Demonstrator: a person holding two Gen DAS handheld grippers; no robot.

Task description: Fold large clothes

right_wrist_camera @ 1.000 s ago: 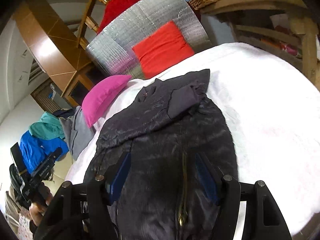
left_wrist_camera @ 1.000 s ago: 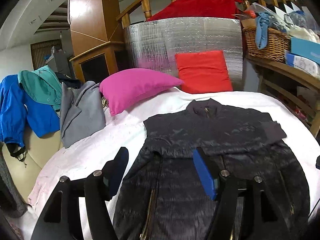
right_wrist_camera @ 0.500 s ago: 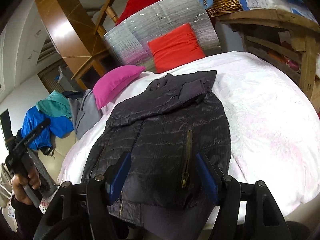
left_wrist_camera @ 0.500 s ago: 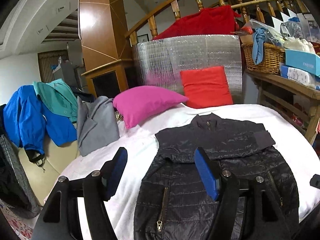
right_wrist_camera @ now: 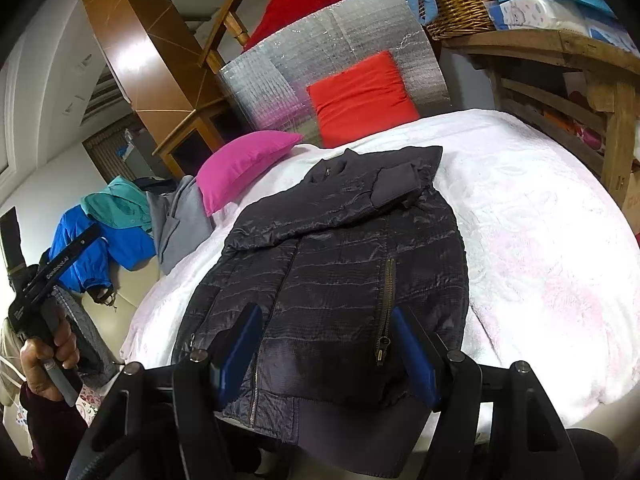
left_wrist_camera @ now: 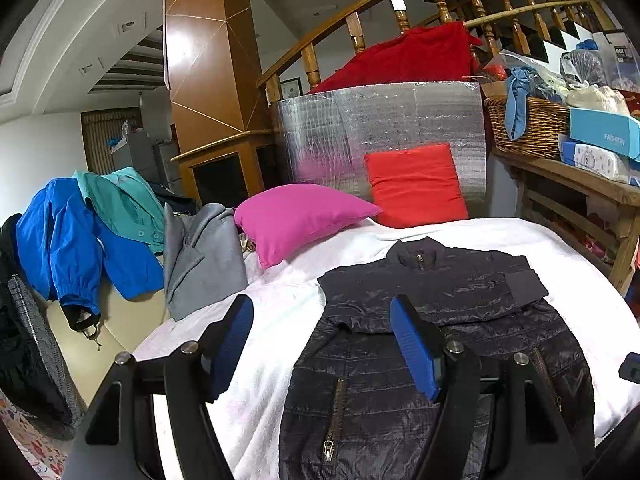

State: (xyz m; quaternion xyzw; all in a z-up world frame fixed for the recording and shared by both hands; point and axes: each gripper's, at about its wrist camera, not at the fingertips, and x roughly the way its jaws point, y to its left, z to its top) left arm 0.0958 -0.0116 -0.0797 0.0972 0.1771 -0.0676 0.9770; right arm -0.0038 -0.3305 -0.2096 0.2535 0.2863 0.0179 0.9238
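Your left gripper (left_wrist_camera: 322, 344) and right gripper (right_wrist_camera: 326, 350) both stand open and empty. Both have backed up and away from the jacket (right_wrist_camera: 336, 264) within the last second, so more of it now shows. The jacket lies flat on the white bed (right_wrist_camera: 540, 248), sleeves folded across the chest. Judged next step: fold the hem toward the collar.

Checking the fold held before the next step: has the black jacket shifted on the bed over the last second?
No. The black jacket keeps its collar just below the red cushion, one sleeve folded across its chest; only the cameras pulled back.
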